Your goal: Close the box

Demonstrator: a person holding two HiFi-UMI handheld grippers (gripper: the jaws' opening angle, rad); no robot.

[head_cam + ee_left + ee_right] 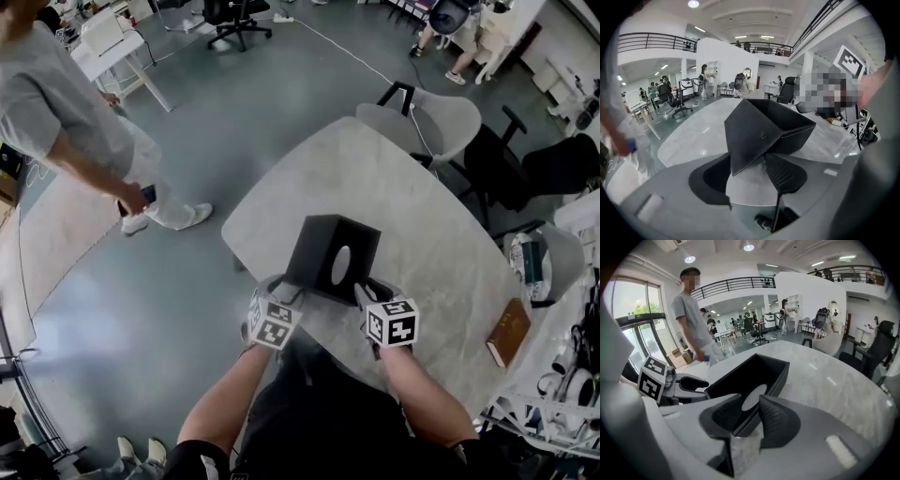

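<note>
A black box [323,248] stands open near the front edge of the pale marble table [422,216]; its near face has an oval hole [753,397]. My left gripper [284,292] is at the box's near left corner. In the left gripper view its jaws [747,176] stand open, and the pointed tip of a black flap [745,136] hangs between them, untouched by the pads. My right gripper [368,295] is at the near right corner. Its jaws [749,420] are open and straddle the edge of the holed wall without pressing on it.
A brown book [509,333] lies near the table's right edge. Grey and black chairs [441,117] stand behind the table. A person in a grey shirt [66,122] stands on the floor to the left. My left gripper [689,383] also shows in the right gripper view.
</note>
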